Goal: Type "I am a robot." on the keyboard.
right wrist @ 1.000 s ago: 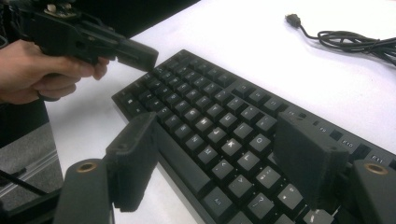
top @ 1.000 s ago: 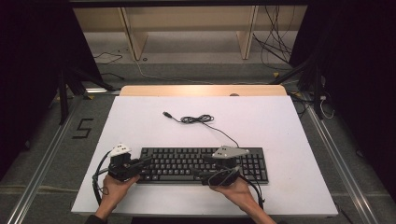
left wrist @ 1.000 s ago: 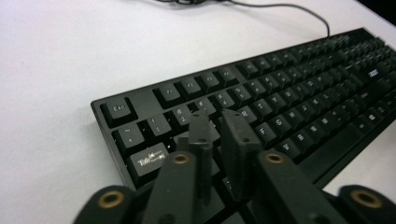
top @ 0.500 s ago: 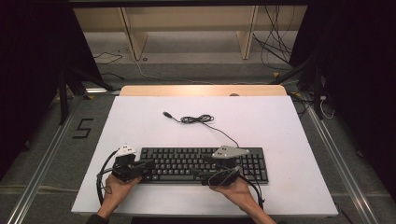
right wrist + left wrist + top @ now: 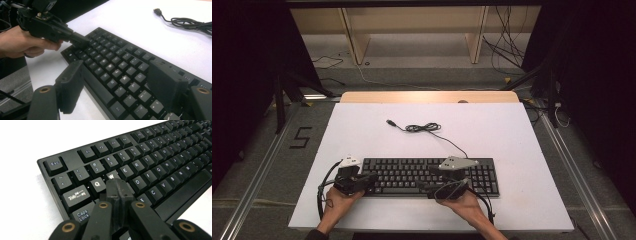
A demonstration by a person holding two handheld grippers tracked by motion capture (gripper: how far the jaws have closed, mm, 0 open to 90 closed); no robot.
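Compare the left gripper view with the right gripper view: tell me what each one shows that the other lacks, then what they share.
Left gripper view alone: readable key legends such as Esc, Tab and Caps Lock, with the left tongs shut, their tips over the keys near W.

Right gripper view alone: the right tongs open over the keys, the hand holding the other gripper, and the coiled cable with its plug.

Both: the black keyboard on the white table.

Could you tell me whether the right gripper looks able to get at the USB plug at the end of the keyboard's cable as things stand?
Probably yes. The right gripper is open over the keyboard, and the USB plug lies loose on bare table beyond it, with nothing between; reach alone is uncertain.
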